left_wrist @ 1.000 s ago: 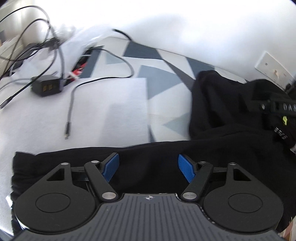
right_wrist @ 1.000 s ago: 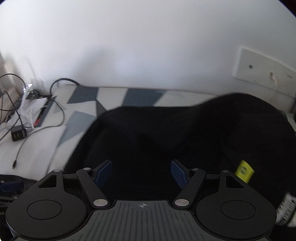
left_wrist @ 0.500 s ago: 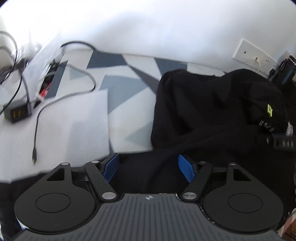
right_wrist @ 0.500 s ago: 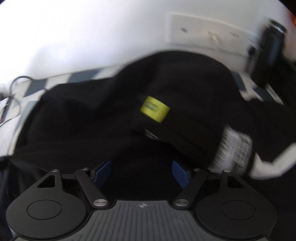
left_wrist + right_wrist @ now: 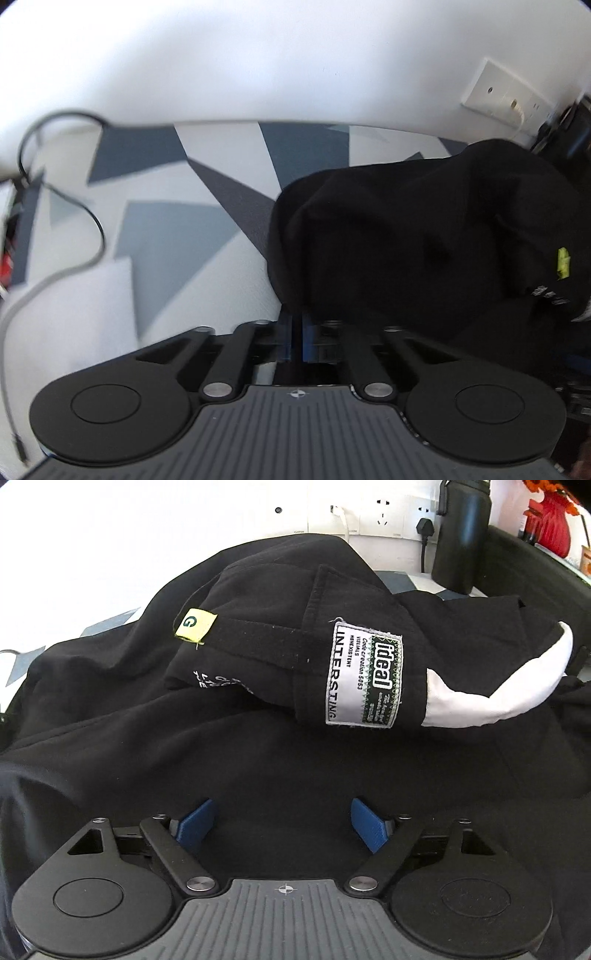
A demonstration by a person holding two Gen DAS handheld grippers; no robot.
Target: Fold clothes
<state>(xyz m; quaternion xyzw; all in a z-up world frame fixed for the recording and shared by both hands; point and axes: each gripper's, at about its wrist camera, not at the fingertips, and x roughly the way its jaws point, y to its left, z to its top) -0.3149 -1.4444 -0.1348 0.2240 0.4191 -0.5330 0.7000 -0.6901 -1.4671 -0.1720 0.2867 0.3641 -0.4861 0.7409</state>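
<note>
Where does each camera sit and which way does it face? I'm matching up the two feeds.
Left wrist: on the left claw, looking forward and down over the patterned cover at the black garment; its own fingers, closed on a dark fold, show.
Right wrist: on the right claw, looking across the garment toward the wall sockets; its blue fingers, spread apart, show.
Shared: the garment and its yellow tag.

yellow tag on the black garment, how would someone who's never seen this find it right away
Start at the black garment heaped on the grey-and-white patterned surface. On its raised folded part sits a small yellow tag, left of the larger white woven label. It is the only bright yellow patch, and it carries a single dark G.
</note>
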